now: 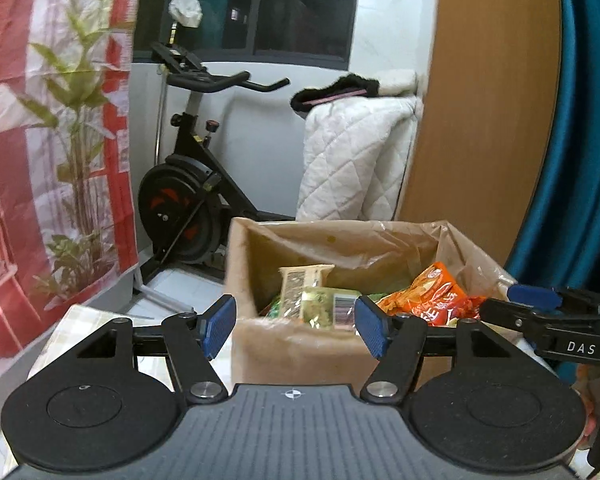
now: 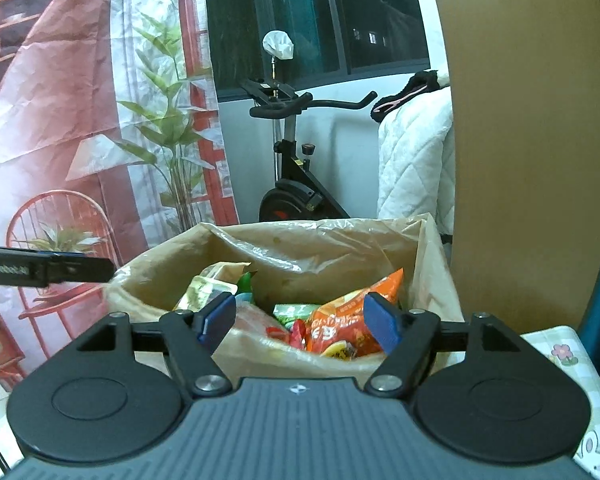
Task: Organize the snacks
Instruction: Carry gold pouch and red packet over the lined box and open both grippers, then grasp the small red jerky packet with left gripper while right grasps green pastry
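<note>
A cardboard box (image 1: 300, 344) lined with a clear plastic bag stands on the table; it also shows in the right wrist view (image 2: 284, 360). It holds several snack packs: an orange packet (image 1: 432, 300) (image 2: 348, 320), a beige pack (image 1: 304, 280) and yellow-green packs (image 2: 204, 292). My left gripper (image 1: 296, 326) is open and empty in front of the box's near wall. My right gripper (image 2: 300, 320) is open and empty just above the box's near rim. The right gripper shows at the right of the left wrist view (image 1: 536, 300). The left gripper shows at the left of the right wrist view (image 2: 60, 268).
The table has a checked cloth (image 2: 572, 356) (image 1: 80, 320). An exercise bike (image 1: 192, 200) stands behind the box, with a white quilt (image 1: 352, 160) beside it. A wooden panel (image 1: 480, 100) and a teal curtain (image 1: 580, 140) are on the right. A printed backdrop (image 1: 40, 140) hangs on the left.
</note>
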The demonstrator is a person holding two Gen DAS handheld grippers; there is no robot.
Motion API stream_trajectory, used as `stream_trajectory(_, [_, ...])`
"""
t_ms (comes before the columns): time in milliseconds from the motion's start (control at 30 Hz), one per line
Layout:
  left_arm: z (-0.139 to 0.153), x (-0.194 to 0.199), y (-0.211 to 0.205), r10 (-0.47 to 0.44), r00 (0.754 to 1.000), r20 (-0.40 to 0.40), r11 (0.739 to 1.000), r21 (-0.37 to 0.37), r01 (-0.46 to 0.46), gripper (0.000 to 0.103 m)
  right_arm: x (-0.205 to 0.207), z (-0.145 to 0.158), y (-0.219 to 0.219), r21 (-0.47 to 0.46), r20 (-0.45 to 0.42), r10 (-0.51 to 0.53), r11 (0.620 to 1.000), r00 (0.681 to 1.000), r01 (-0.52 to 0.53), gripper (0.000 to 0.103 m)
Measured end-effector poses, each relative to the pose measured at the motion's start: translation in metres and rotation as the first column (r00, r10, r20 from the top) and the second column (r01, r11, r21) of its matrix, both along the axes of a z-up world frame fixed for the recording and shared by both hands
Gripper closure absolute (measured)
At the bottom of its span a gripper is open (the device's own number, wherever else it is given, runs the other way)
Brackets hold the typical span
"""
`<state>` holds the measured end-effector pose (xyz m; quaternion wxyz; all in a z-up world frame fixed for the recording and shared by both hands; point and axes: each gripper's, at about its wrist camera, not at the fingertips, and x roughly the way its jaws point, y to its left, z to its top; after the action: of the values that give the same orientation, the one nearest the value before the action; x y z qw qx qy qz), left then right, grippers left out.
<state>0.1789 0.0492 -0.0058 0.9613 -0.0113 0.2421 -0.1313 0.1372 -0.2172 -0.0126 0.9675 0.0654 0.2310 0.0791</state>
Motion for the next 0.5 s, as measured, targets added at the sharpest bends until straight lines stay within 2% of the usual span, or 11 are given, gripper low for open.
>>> stream_trajectory(100, [-0.002, -0.022, 0.018, 0.017, 1.0, 0.006, 1.0, -0.016, -0.017, 0.035, -0.016, 0.002, -0.001, 0.011, -0.008, 0.012, 1.0, 1.0, -0.012, 0.03])
stream_trajectory(300, [-0.022, -0.041, 0.035, 0.033, 0.999, 0.001, 0.999, 0.009, -0.033, 0.035, -0.04, -0.012, 0.0, 0.005, -0.04, 0.035, 0.999, 0.999, -0.035, 0.029])
stream_trajectory(500, [-0.059, -0.04, 0.031, 0.027, 0.996, -0.089, 1.0, 0.005, -0.026, 0.036, -0.058, -0.042, 0.002, -0.006, -0.083, 0.028, 1.0, 0.996, -0.029, 0.031])
